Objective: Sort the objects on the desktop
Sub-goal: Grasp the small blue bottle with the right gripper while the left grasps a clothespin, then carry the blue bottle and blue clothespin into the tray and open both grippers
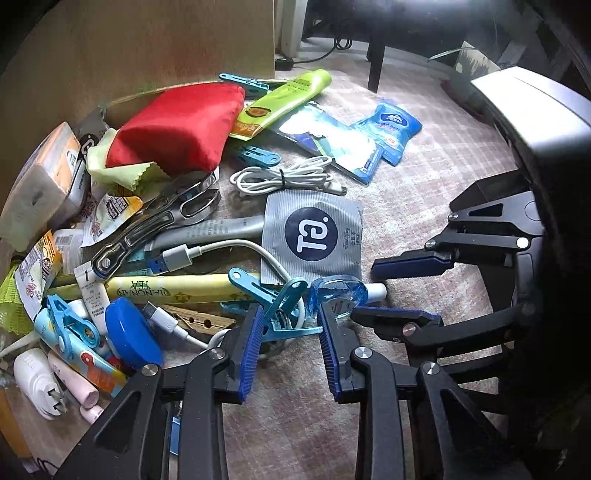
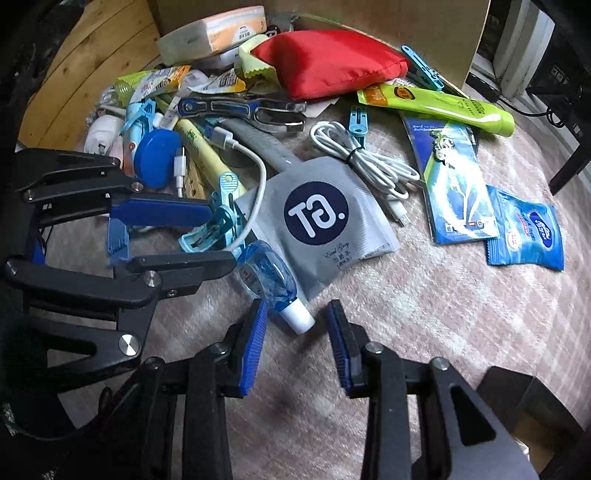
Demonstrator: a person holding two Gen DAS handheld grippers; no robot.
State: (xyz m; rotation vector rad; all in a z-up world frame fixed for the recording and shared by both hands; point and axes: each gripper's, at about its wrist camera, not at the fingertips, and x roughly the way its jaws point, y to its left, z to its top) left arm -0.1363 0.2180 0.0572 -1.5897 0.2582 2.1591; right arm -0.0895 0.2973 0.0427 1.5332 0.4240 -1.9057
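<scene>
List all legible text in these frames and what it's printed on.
"TG." logo, with a script line that looks like "Earl Grey": grey sachet.
"...NAN TEA", seen upside down, first letters unclear: yellow tea stick.
Unreadable: print on the blue wipes packet, green tube, tissue pack and snack wrappers; too small or blurred.

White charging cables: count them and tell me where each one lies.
2. A tied coil lies beyond the grey sachet. A loose cable loops through the pile by the left gripper. Others may be hidden under the clutter.
</scene>
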